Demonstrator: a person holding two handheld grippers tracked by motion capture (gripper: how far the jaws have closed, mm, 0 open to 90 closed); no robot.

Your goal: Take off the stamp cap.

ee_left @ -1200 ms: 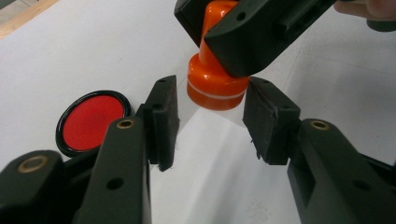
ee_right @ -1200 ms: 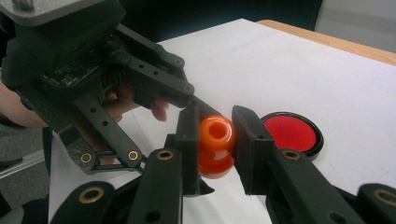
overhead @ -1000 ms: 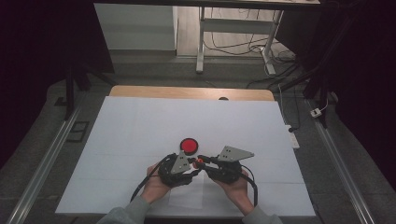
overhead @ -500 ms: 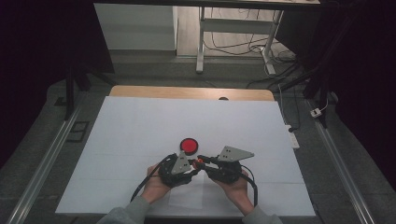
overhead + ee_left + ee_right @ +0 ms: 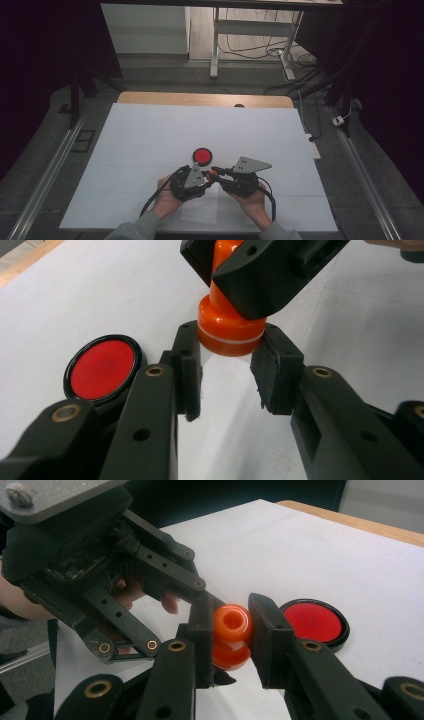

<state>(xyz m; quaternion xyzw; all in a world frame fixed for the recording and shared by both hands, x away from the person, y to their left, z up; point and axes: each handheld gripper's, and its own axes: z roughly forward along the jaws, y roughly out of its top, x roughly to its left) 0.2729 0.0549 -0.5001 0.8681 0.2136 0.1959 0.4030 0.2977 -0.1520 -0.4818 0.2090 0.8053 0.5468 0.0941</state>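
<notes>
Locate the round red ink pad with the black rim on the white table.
The round red ink pad lies near the table's middle in the high view, just beyond the orange stamp held between both grippers.

The orange stamp is a glossy plastic piece with a rounded knob handle and a wider round base ringed by a thin pale line. It hangs above the white surface, knob clamped in the right gripper, base between the pads of the left gripper. Just beside it lies the red ink pad, a flat round disc in a black rim, open and facing up.
</notes>
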